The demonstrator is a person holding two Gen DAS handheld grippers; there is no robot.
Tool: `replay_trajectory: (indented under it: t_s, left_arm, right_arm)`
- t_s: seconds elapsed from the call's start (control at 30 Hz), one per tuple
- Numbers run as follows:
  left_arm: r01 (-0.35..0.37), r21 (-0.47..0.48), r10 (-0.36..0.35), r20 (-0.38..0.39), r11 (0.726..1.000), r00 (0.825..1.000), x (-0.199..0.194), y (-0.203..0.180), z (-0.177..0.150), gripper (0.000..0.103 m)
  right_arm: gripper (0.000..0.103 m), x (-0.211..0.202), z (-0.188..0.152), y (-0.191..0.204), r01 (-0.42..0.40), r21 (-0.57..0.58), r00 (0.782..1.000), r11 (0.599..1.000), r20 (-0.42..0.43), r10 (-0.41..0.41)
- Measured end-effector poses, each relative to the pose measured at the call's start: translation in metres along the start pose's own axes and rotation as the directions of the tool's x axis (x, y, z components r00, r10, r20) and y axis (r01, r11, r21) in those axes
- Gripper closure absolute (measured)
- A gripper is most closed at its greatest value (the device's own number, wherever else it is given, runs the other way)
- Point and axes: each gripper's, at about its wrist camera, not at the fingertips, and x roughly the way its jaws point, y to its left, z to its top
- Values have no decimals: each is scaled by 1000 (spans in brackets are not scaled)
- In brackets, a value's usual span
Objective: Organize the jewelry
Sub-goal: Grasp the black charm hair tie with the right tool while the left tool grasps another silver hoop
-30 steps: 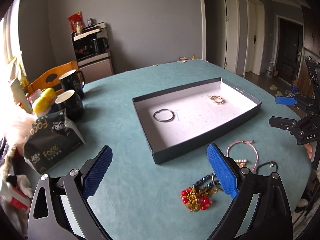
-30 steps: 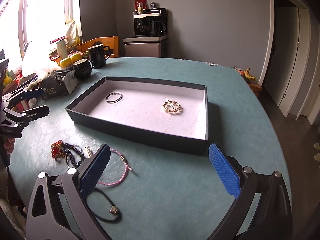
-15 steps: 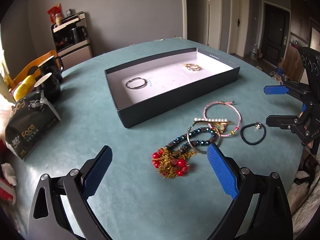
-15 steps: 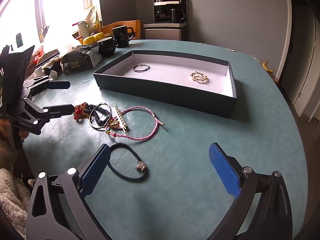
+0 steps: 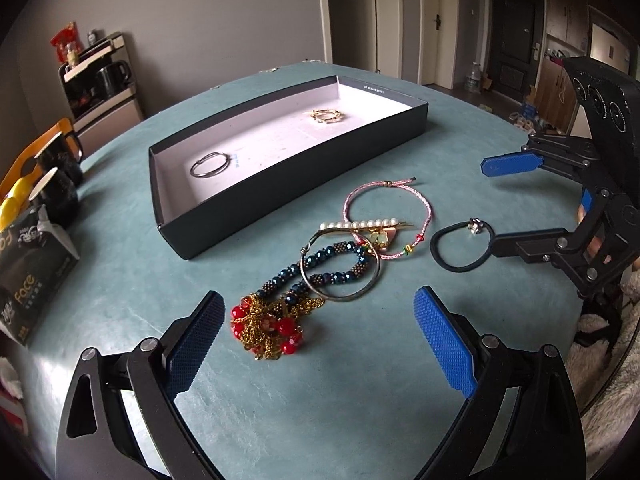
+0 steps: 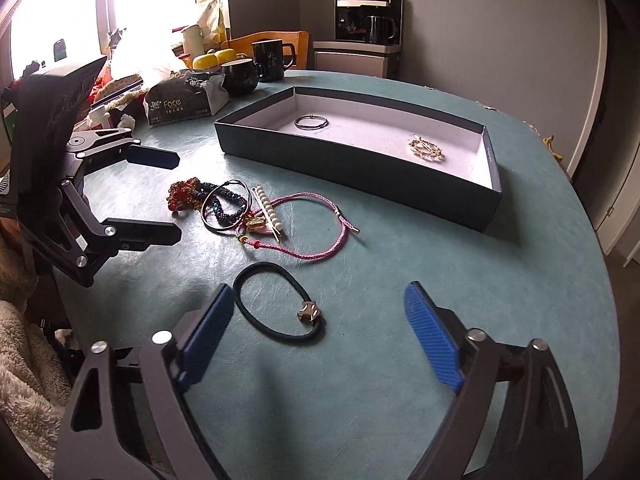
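A dark box (image 5: 304,196) (image 6: 360,168) with a white floor holds a silver ring (image 5: 209,164) (image 6: 311,122) and a gold piece (image 5: 327,115) (image 6: 426,149). In front of it lies a pile: red-and-gold beads (image 5: 266,328) (image 6: 183,192), a blue bead bracelet (image 5: 320,276) (image 6: 226,206), a pearl clip (image 5: 360,225) (image 6: 269,208), a pink cord bracelet (image 5: 386,216) (image 6: 312,220) and a black hair tie (image 5: 464,246) (image 6: 276,308). My left gripper (image 5: 320,348) (image 6: 176,196) is open just before the red beads. My right gripper (image 6: 320,340) (image 5: 492,204) is open around the hair tie.
A black tissue pack (image 5: 28,276) (image 6: 184,98), two dark mugs (image 5: 60,196) (image 6: 256,68) and yellow items (image 5: 12,200) stand at the table's left. The round teal table's edge (image 6: 592,280) curves close on the right. A fleecy cloth (image 6: 24,344) lies near me.
Both grippers have pulled back from the box and come down toward the jewelry pile. The left now frames the red beads, the right the hair tie. Both stay open.
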Motion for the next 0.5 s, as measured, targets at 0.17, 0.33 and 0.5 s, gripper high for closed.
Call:
replay_trajectory:
  t_s: [0.17,0.33,0.5]
  left_arm:
    - [21,-8,-21,0,1000,1000,4,0,5,6]
    - [29,6,-29,9,1000,1000,11,-2,18,6]
    - [29,-48,-29,9,998,1000,19,12,27,11]
  right_arm:
    - [47,5,-2,3,-27,-18,999,999,-25,27]
    - [69,9,-4,4,-37,-22,998,999,-52,36]
    - [84,7,-7,3,-33,-20,998,999,-49,32]
